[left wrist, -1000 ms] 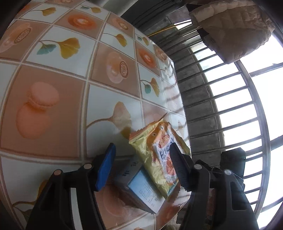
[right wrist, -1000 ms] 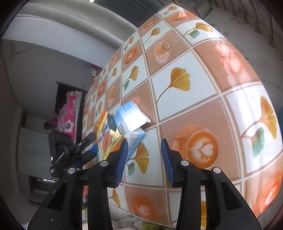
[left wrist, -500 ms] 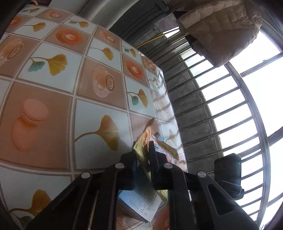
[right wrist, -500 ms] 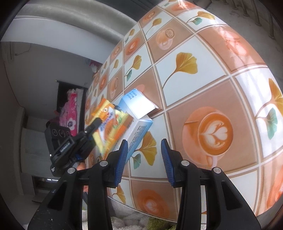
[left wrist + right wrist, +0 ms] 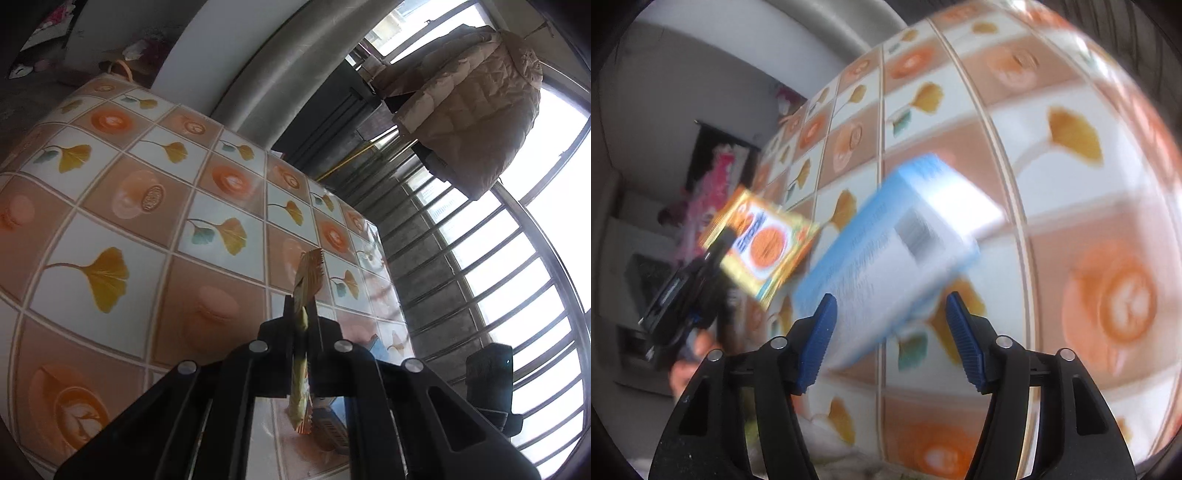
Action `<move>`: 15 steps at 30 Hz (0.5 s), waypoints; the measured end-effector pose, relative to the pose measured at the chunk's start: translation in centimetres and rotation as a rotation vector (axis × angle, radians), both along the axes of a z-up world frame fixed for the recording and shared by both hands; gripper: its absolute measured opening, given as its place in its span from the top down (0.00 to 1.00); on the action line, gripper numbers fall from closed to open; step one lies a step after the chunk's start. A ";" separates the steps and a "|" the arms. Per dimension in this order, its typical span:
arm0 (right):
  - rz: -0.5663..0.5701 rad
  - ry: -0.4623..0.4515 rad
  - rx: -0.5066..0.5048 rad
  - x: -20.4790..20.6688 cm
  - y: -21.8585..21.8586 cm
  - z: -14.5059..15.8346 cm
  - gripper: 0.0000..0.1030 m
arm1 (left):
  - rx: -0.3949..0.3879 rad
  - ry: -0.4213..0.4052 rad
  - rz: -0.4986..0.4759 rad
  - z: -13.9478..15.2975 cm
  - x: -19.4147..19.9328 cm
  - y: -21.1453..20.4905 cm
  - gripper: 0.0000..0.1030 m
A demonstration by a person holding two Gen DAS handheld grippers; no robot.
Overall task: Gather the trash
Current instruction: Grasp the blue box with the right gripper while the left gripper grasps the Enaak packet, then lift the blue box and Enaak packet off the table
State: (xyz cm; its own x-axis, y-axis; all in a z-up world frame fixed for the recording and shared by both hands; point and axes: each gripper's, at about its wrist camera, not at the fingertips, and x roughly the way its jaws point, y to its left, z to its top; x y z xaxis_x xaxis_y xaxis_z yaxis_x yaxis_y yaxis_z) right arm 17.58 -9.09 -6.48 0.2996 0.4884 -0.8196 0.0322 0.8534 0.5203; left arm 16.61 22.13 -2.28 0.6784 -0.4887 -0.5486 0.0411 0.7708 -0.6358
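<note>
Broadly, the bench (image 5: 155, 258), under a cloth of orange and white squares, fills both views. On it lies the blue and white carton (image 5: 886, 251), whose near end sits between the right gripper (image 5: 890, 339) fingers; these have just been opening, spread clear of its sides. Beside it, the left gripper (image 5: 303, 314) fingers are clenched on the yellow snack packet (image 5: 761, 247), lifted off the bench.

Table (image 5: 1052, 177) with leaf-and-coffee patterned cloth; blue-white carton (image 5: 886, 258) lying on it.
</note>
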 end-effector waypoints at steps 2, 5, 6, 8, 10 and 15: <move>0.013 -0.057 -0.102 1.5 1.1 0.5 0.34 | 0.020 0.000 0.013 0.0 -0.5 0.4 0.95; 0.044 -0.087 -0.172 3.7 2.8 0.6 0.30 | 0.022 0.009 0.018 -0.3 -1.0 0.7 0.95; 0.053 -0.088 -0.181 4.5 3.4 0.4 0.28 | 0.023 0.011 0.020 -0.3 -1.1 0.7 0.95; 0.066 -0.093 -0.217 5.5 4.7 0.2 0.24 | 0.023 0.013 0.023 -0.4 -1.3 0.7 0.95; 0.074 -0.104 -0.261 6.0 6.1 -0.1 0.18 | 0.020 0.011 0.026 -0.4 -1.4 0.8 0.95; 0.124 -0.114 -0.371 6.7 8.9 -1.3 0.15 | 0.014 0.018 0.041 -0.8 -1.5 1.2 0.95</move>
State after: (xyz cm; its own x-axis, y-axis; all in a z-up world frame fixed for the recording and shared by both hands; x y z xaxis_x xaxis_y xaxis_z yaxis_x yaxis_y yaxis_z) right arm 24.29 -0.22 -7.78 0.3562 0.2044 -0.9118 -0.1234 0.9775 0.1709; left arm 15.14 23.29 -3.05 0.6874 -0.4531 -0.5676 -0.0017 0.7805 -0.6252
